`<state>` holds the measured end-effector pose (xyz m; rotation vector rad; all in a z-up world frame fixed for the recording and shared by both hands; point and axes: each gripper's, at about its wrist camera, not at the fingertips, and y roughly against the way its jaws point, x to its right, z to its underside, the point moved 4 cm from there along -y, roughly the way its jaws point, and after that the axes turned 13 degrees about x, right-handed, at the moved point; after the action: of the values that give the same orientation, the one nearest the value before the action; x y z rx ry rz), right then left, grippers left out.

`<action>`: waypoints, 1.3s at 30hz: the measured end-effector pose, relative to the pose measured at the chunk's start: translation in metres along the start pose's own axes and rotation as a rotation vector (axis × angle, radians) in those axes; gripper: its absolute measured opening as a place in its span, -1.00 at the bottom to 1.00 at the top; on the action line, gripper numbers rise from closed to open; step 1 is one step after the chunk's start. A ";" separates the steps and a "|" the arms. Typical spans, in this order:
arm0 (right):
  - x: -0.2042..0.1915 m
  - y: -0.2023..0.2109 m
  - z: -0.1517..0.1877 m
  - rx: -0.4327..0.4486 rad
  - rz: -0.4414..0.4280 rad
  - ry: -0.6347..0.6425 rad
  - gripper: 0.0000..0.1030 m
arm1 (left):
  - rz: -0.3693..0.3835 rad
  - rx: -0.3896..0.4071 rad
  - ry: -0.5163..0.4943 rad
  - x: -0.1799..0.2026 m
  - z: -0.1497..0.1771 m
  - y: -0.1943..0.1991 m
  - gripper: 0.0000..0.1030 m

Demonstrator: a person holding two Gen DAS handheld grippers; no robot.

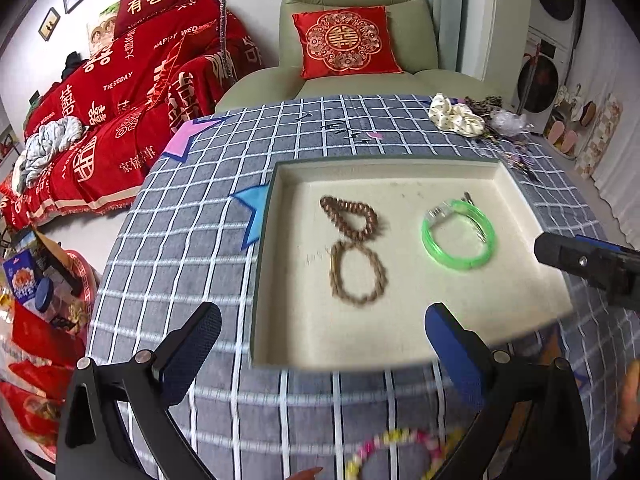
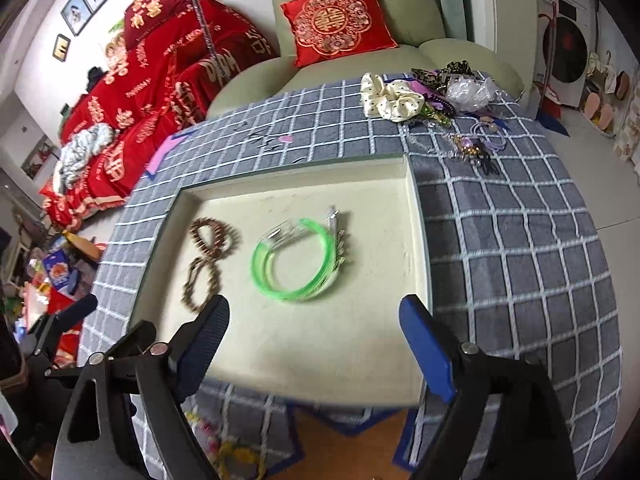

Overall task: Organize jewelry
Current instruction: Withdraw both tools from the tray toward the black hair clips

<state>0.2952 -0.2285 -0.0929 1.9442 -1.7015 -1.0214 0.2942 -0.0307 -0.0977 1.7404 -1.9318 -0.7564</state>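
A cream tray (image 1: pixel 400 336) (image 2: pixel 320 360) lies on the checked cloth. In it lie a dark brown bead bracelet (image 1: pixel 350 216) (image 2: pixel 214 236), a lighter brown bead bracelet (image 1: pixel 358 274) (image 2: pixel 200 280) and green bangles (image 1: pixel 458 236) (image 2: pixel 296 260). A pink and yellow bead bracelet (image 1: pixel 396 450) (image 2: pixel 236 454) lies on the cloth in front of the tray. My left gripper (image 1: pixel 320 344) is open and empty above the tray's near edge. My right gripper (image 2: pixel 314 344) is open and empty over the tray's near right part; it also shows in the left wrist view (image 1: pixel 592 260).
A white dotted scrunchie (image 1: pixel 456 116) (image 2: pixel 390 98), a leopard scrunchie (image 2: pixel 440 70), a clear bag (image 2: pixel 468 90) and small purple trinkets (image 2: pixel 476 148) lie at the table's far right. A green armchair (image 1: pixel 352 12) with a red cushion stands behind; a red-covered sofa (image 1: pixel 120 100) is left.
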 end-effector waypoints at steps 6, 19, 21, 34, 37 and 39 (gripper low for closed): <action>-0.002 0.036 0.020 0.046 -0.042 -0.017 0.75 | 0.022 0.014 0.029 -0.005 0.028 0.041 1.00; -0.014 0.101 0.078 -0.005 -0.081 0.013 0.75 | 0.013 -0.003 0.038 -0.017 0.102 0.094 1.00; -0.016 0.108 0.092 -0.016 -0.073 0.030 0.75 | 0.027 -0.008 0.040 -0.017 0.111 0.100 1.00; -0.012 0.123 0.172 -0.098 -0.042 0.143 0.75 | 0.136 -0.018 -0.016 0.012 0.159 0.121 1.00; -0.014 0.124 0.183 -0.110 -0.041 0.207 0.75 | 0.154 -0.026 -0.029 0.019 0.165 0.119 1.00; -0.017 0.125 0.188 -0.117 -0.049 0.248 0.75 | 0.170 -0.029 -0.033 0.022 0.166 0.117 1.00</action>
<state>0.0734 -0.2026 -0.1293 1.9539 -1.4346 -0.8364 0.0960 -0.0265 -0.1486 1.5325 -2.0496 -0.7518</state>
